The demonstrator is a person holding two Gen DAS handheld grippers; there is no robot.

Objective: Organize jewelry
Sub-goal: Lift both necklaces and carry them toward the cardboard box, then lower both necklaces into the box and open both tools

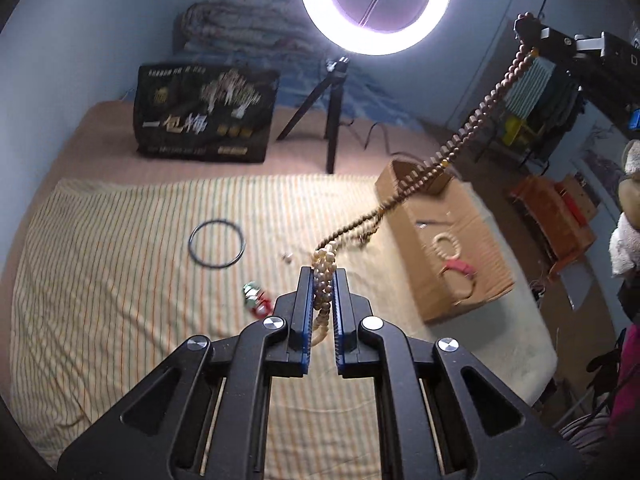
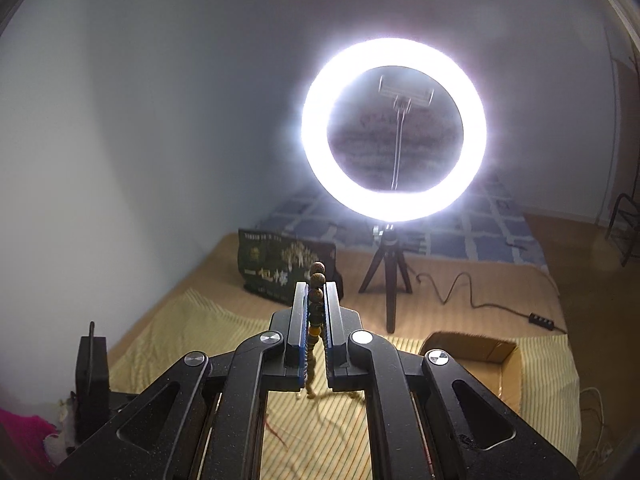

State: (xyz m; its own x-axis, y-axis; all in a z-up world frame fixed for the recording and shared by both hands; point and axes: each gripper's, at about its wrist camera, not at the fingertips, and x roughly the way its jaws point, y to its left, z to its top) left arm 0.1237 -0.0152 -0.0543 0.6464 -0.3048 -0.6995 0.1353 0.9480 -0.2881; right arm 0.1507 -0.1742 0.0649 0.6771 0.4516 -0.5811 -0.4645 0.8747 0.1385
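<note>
The left gripper (image 1: pixel 324 280) has its jaws closed on the pale end of a long bead necklace (image 1: pixel 460 140). The strand runs taut to the upper right of the left wrist view, where the right gripper (image 1: pixel 528 26) holds its dark end; in the right wrist view those jaws (image 2: pixel 316 292) are clamped on brown beads. The necklace hangs above a striped sheet (image 1: pixel 120 260) on the bed. An open cardboard box (image 1: pixel 448 240) lies at right of centre, holding a pale bead bracelet (image 1: pixel 444 246) and a red bracelet (image 1: pixel 460 268). On the sheet lie a black ring (image 1: pixel 216 244) and a small red trinket (image 1: pixel 256 300). A ring light (image 1: pixel 376 8) glows at top.
</note>
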